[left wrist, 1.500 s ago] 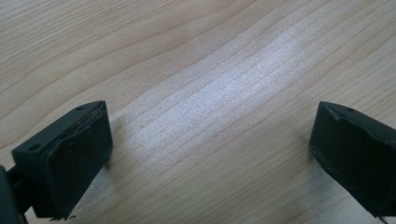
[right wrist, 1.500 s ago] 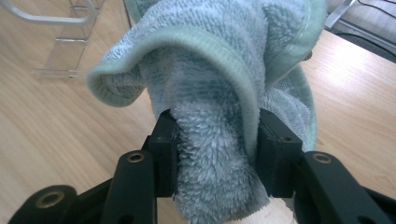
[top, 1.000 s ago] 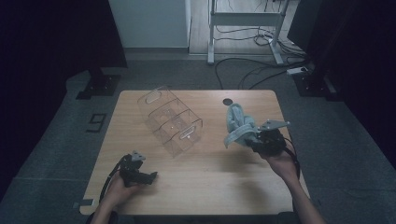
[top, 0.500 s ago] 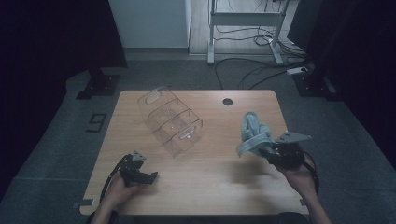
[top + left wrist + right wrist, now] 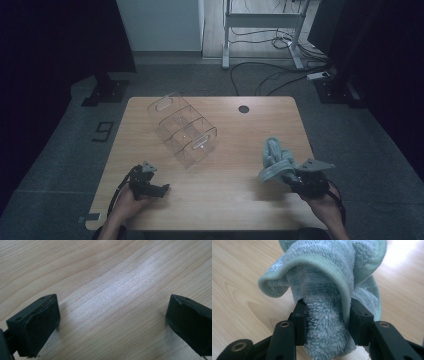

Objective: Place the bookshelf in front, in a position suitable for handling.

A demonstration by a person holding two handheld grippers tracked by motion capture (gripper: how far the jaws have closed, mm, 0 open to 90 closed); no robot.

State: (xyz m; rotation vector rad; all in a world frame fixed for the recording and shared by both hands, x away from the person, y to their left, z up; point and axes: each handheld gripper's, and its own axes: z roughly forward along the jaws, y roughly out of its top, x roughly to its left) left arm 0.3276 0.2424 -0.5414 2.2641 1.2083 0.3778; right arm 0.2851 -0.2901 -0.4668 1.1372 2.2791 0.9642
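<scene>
On the bench, each place told from the clear bin:

Bench (image 5: 225, 200): a pale wooden top that carries everything; a small dark round hole sits beyond the clear bin, toward the far edge.

Clear bin (image 5: 182, 129): a see-through plastic organiser with inner partitions and cut-out handles, lying aslant on the far left half of the bench. Its compartments look empty, so it reads as the likely place for the cloth, though that is a judgement.

Towel (image 5: 274, 161): a pale green terry cloth, well to the right of the bin and nearer the person. It is bunched and lifted, its upper folds flopping over. In the right gripper view the pile is squeezed to a thick wad, which is why it hangs as one lump instead of spreading out.

Right tongs (image 5: 328, 315): clamped on the towel (image 5: 324, 277), part-way closed because the thick wad fills the gap. The right hand carries them above the bench's near right part.

Left tongs (image 5: 112, 322): spread wide with nothing between them, over bare wood. In the high view they (image 5: 162, 188) rest in front of the bin, at the near left edge, seemingly parked while the other hand works.
</scene>
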